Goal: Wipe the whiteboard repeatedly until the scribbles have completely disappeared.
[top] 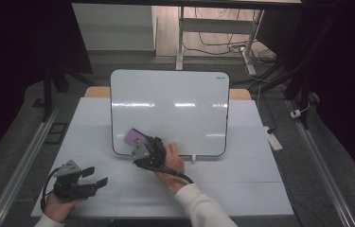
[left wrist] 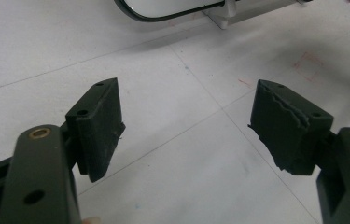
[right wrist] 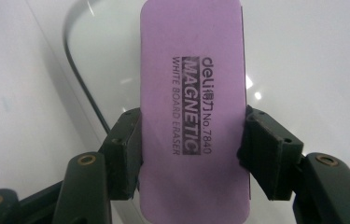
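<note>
The purple eraser (right wrist: pixel 193 112) is clamped between the two black jaws of the right gripper (right wrist: pixel 193 154), one pad pressing on each long edge, with most of its length standing out past the pads toward the top of the right gripper view. Its face carries dark print that reads "deli", "MAGNETIC", "WHITE BOARD ERASER" and "No.7840". In the high view the eraser (top: pixel 135 137) sits just left of centre in the frame, over the lower left corner of the whiteboard (top: pixel 175 94); whether its underside touches the board surface cannot be told. The right gripper (top: pixel 143 145) lies just below and right of it, held by the right hand (top: pixel 171 165), whose white sleeve (top: pixel 203 205) runs in from the bottom edge. The whiteboard lies flat in the middle of the white table (top: pixel 251 189), its dark rounded rim showing as a curve at the upper left of the right gripper view, and its surface looks blank apart from light reflections. The left gripper (top: pixel 97 177) rests at the lower left of the high view, well apart from the board, in the left hand (top: pixel 59 205). In the left gripper view its jaws stand wide apart with nothing between them, only bare table below, and a corner of the whiteboard (left wrist: pixel 163 7) lies at the top edge of that frame. No container is on the table.
</note>
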Tool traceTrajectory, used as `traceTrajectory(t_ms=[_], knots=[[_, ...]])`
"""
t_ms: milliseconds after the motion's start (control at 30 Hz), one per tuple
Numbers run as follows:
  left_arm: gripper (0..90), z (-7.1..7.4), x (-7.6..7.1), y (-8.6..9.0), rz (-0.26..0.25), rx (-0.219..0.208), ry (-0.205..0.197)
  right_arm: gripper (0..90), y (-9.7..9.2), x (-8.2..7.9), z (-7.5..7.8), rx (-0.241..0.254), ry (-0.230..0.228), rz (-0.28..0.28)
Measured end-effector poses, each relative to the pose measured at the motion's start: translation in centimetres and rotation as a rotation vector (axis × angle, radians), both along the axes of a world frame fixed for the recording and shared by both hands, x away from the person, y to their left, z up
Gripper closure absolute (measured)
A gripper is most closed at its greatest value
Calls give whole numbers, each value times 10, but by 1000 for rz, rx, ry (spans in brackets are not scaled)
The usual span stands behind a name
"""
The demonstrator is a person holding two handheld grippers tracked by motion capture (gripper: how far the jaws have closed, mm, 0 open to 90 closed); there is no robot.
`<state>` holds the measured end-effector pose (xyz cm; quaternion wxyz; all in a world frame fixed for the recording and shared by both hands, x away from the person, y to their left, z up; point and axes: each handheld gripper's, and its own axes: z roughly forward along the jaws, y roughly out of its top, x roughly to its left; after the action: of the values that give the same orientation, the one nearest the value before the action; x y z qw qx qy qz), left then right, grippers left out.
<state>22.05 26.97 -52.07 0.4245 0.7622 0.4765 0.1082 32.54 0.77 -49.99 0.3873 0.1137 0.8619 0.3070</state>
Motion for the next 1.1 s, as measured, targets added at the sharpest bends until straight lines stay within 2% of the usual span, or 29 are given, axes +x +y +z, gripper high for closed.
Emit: traceTrajectory(t_ms=[67,200,267,300,367,400,433,500,533,600,767,833,867,900,1000,1100], knots=[[256,0,0,-1,-2,2,0,414,-17,0,1,-63,-22,3],[256,1,0,-1,-4,1,-2,414,-45,-3,3,-166,-8,-6],[256,0,0,0,-1,0,-1,414,-57,-3,2,-182,-13,-9],[256,0,0,0,0,1,0,414,-62,-3,2,-189,2,0],[256,0,0,-1,-2,4,-1,414,-68,-3,2,-200,-8,-8],[256,0,1,-1,-4,4,-1,414,-69,-4,3,-217,0,-10],[256,0,0,-1,-4,3,-1,414,-68,-4,0,-187,-8,-3],[256,0,0,-1,-3,4,-1,414,-64,-5,1,-231,-15,10],[257,0,0,-1,-2,3,-1,414,-60,-5,-1,-224,-20,26],[256,0,0,-1,1,3,0,414,-50,-5,0,-252,-22,54],[256,0,0,0,1,1,0,413,-31,-3,3,-284,-29,82],[256,0,0,1,-1,0,-1,413,-36,-2,7,-239,-17,62],[256,0,0,1,1,-2,-1,413,-42,-1,12,-198,0,43],[256,0,0,1,1,-2,-1,413,-51,1,18,-137,15,19],[256,0,1,0,0,-2,-1,413,-78,2,32,-39,48,-35],[256,1,1,-2,0,-2,-10,413,-102,-1,38,54,95,-48]])
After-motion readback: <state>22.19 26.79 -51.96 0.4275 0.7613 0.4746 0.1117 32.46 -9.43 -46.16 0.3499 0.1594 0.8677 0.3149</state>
